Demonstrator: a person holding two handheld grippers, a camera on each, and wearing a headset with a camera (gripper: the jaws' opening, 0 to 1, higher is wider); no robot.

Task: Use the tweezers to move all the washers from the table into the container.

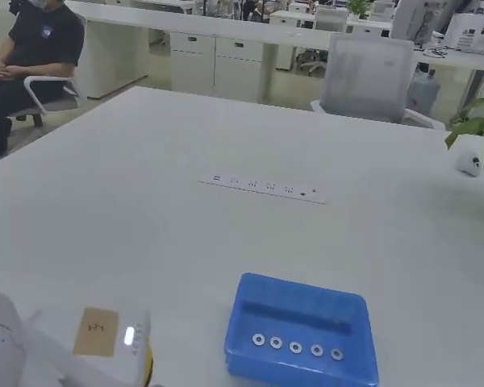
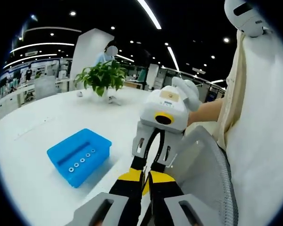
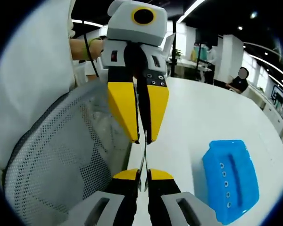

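head view: a white table point(image 1: 145, 201) carries a blue rectangular plastic tray point(image 1: 302, 286) near its front edge, its long axis running left to right. five small silver metal washers point(image 1: 296, 347) lie inside in one straight row along the tray's near side, parallel to that axis. beyond the tray, a flush white power strip point(image 1: 262, 188) is set into the tabletop. at the lower left corner is the white body of a tool point(image 1: 105, 339) with a tan label and a lit indicator; its side cannot be told. a person in a dark shirt point(image 1: 32, 48) sits at the far left, and a grey office chair point(image 1: 367, 76) stands behind the table.

left gripper view: the left tool point(image 2: 145, 175) has its yellow-tipped jaws drawn narrow and points straight at the right tool point(image 2: 148, 162), which faces it nose to nose. the tray sits well off to the left on the table, washers in line. a leafy green potted plant point(image 2: 101, 75) stands farther back.

right gripper view: the right tool's jaws are pressed narrow onto slim silver metal tweezers point(image 3: 144, 157), held edge-on. their long axis runs straight out along the jaws, and the far end reaches in between the left tool's nearly closed yellow tips; whether those tips pinch it cannot be told. the tray lies to the right, the washer row running along its length.
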